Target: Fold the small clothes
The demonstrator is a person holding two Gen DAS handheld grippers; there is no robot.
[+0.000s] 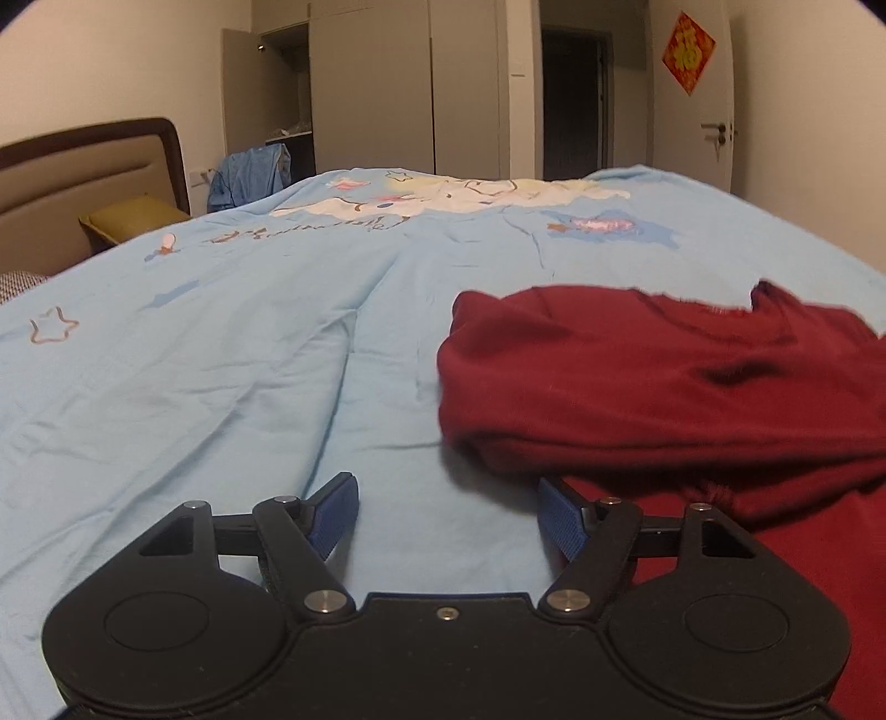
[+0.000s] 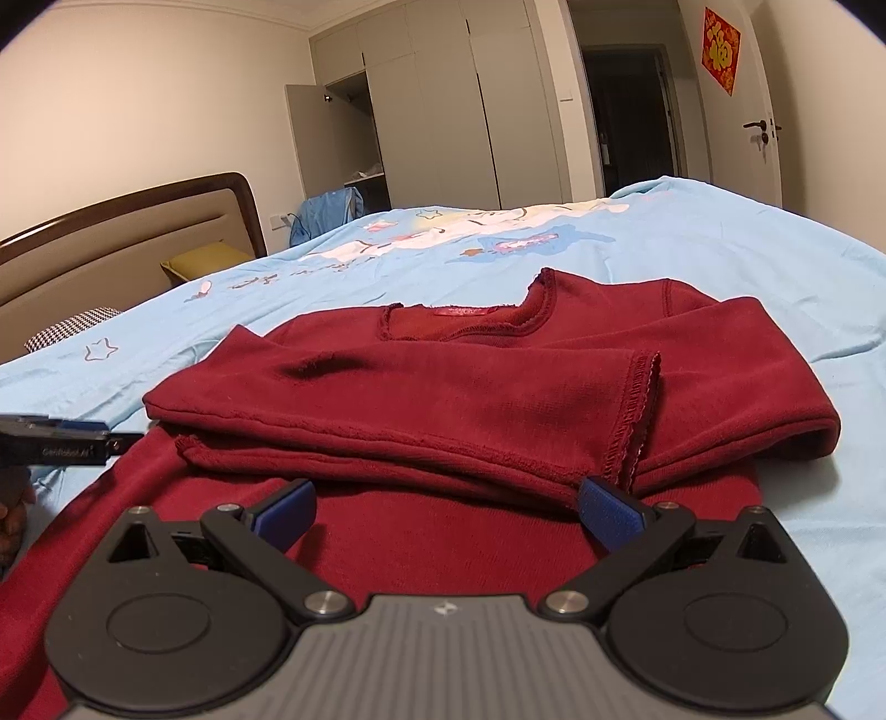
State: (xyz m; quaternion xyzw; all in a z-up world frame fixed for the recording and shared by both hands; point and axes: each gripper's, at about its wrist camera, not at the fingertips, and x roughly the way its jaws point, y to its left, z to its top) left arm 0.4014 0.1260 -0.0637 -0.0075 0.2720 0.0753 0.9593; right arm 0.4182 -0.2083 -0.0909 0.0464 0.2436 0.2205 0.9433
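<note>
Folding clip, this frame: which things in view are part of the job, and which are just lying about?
Part of the job:
- red top, partly folded on the bed
- left tool, open
- right tool, open

Just lying about:
- blue quilt
- yellow pillow
- blue garment by the wardrobe
- red door decoration

A dark red long-sleeved top (image 2: 454, 399) lies flat across the centre of the right wrist view, both sleeves folded over its chest, collar toward the upper frame, hem at the bottom.
</note>
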